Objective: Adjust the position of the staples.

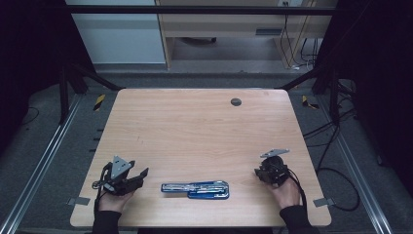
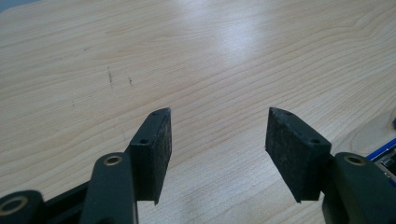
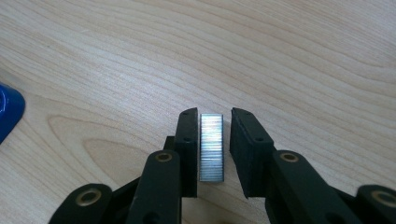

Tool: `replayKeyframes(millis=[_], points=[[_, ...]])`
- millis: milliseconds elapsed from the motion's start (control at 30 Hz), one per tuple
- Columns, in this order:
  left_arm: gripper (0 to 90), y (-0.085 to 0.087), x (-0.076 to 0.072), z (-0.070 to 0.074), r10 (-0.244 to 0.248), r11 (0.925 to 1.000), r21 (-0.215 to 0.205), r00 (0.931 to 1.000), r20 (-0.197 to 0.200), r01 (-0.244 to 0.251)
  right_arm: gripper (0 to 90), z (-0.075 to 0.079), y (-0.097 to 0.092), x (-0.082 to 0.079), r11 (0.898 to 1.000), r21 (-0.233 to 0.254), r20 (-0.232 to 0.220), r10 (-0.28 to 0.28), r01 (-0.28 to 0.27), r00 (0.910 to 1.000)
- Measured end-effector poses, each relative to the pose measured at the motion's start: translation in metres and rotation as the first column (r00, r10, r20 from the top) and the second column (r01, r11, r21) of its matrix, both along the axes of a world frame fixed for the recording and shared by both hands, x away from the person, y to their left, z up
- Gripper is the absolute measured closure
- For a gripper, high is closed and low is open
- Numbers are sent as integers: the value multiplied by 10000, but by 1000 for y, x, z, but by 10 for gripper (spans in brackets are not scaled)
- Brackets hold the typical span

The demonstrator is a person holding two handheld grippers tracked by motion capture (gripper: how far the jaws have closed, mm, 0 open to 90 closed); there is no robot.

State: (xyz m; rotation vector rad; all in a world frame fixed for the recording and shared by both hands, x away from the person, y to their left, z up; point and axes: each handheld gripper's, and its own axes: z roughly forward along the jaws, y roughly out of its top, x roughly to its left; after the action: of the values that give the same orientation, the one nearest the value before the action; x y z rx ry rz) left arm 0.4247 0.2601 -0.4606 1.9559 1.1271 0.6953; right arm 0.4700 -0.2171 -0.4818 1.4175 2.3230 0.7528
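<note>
A light wood-grain table (image 1: 195, 126) with rounded corners is seen from above. Near its front edge, about midway between left and right, an opened blue stapler (image 1: 197, 189) is laid flat, its metal rail exposed. A small dark round disc (image 1: 235, 102) is set into the top near the far edge. In the right gripper view, a short silver strip of staples (image 3: 211, 147) is seen over the wood; whether it rests on the surface cannot be told.

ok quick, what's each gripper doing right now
Left gripper: open, nothing between its jaws.
Right gripper: a strip of staples sits between its jaws; a gap shows on one side, so a firm grip cannot be told.
</note>
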Motion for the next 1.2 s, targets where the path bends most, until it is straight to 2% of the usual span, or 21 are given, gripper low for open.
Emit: replayKeyframes(millis=[200,400,467,533,667,767,800,933,1000,1067,1100,1133,1200], points=[[409,0,0,0,-8,10000,16,10000,-20,8,773,-1,1,0,10000,2,-136,15,-15,9999],[409,0,0,0,-9,10000,15,10000,-23,9,777,-1,1,1,9997,-190,-32,180,-181,9998],[408,0,0,0,-19,10000,16,10000,-31,19,777,1,1,0,9997,-93,-64,215,-215,9997],[409,0,0,0,-21,10000,18,10000,-52,21,777,2,0,-1,9993,-164,107,336,-334,9994],[409,0,0,0,-41,10000,2,10000,-76,41,777,6,1,-3,9983,117,194,566,-568,9982],[409,0,1,0,-51,10000,7,9999,-95,51,777,9,0,-3,9950,188,516,967,-977,9940],[409,0,1,0,-53,10000,19,9999,-103,54,777,11,0,-4,9947,321,501,963,-980,9941],[409,0,1,0,-63,10000,14,9999,-123,63,778,14,-2,-4,9890,310,811,1416,-1445,9866],[409,0,1,0,-56,10000,14,9999,-121,56,778,17,-2,-4,9865,420,812,1546,-1584,9846],[409,0,1,0,-65,10000,17,9999,-136,65,778,19,-2,-5,9808,518,1000,1821,-1878,9782],[409,0,1,-1,-63,10000,12,9999,-138,63,778,20,-2,-5,9796,633,1013,1839,-1908,9777],[409,0,1,-1,-67,10000,13,9999,-145,67,779,21,-3,-5,9762,571,1064,2024,-2092,9735],[409,0,1,-1,-69,10000,5,9999,-144,69,779,24,-3,-6,9692,741,1201,2250,-2348,9669]])
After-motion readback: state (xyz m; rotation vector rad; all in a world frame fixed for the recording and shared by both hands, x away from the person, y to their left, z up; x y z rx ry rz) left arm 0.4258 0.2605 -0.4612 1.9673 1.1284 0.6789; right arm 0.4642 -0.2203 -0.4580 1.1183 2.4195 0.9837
